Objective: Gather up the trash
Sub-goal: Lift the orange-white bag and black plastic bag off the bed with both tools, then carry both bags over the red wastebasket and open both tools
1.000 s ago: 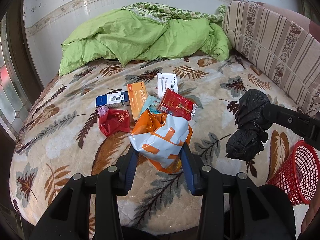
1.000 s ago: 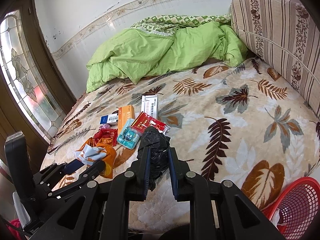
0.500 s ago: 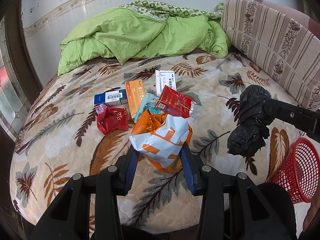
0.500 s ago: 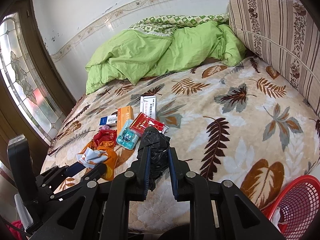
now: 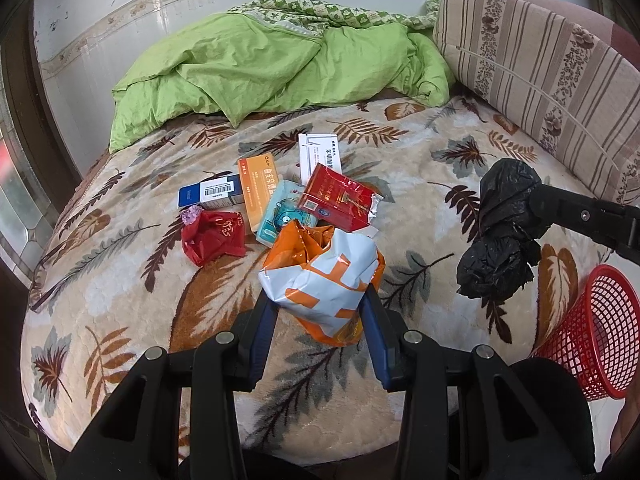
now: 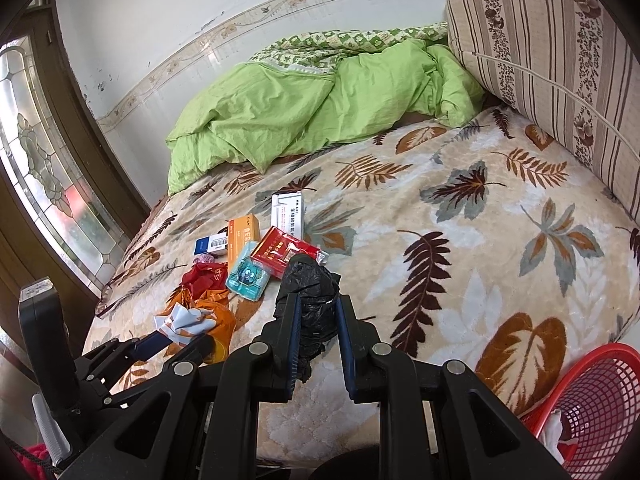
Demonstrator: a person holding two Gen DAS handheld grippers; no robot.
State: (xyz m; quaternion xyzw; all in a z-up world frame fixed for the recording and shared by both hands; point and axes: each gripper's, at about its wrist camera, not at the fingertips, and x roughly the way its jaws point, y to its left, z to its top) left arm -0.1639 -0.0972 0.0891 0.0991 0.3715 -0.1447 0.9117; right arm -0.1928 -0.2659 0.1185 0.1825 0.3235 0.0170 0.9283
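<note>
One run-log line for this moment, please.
left tool: shut on orange-white bag | right tool: shut on black bag | red basket: beside bed | boxes: on bed

Your left gripper (image 5: 320, 312) and right gripper (image 6: 318, 320) share one build: matte black angular frames, round silver screws at the joints, blue pads lining each finger.

Blue-and-white box (image 5: 211, 195) carries a barcode label, digits too small to read. Orange box (image 5: 259, 189), white box (image 5: 320, 156) and red packet (image 5: 338, 200) all bear Chinese print, blurred past reading; the red packet also has a small QR-like square. Red crumpled bag (image 5: 213, 236) shows gold characters, unreadable; orange-and-white bag (image 5: 324, 276) shows only big orange letter fragments.
</note>
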